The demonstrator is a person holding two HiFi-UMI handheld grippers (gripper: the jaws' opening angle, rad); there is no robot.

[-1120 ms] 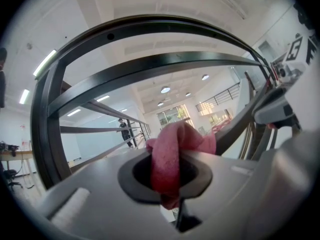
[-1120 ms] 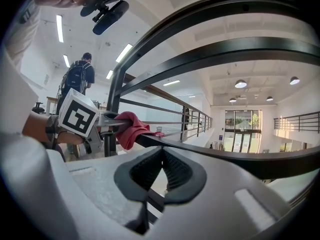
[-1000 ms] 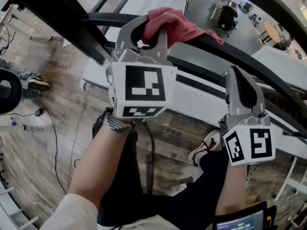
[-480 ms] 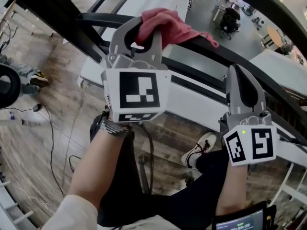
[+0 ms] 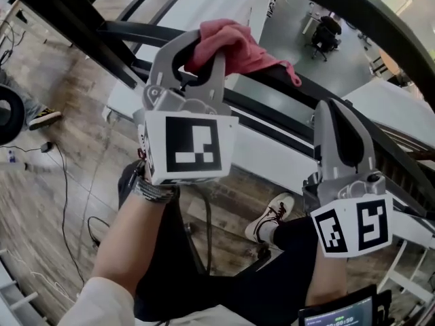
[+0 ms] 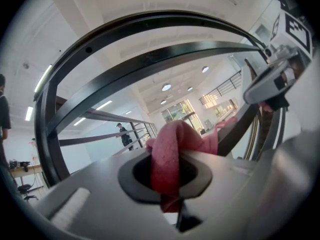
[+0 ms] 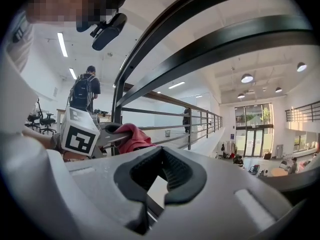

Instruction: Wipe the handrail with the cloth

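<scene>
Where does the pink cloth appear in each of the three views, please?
Head view: cloth at top centre, on the handrail, held in the left gripper.
Left gripper view: cloth at centre, pinched between the jaws.
Right gripper view: cloth left of centre, low.
Shared landmark: the dark handrail.

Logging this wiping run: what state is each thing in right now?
Pink cloth: bunched, clamped in the left tongs, lying on the rail.
Black metal handrail: uncovered except where the cloth sits.
Left tongs: shut on the cloth.
Right tongs: shut, holding nothing.
</scene>
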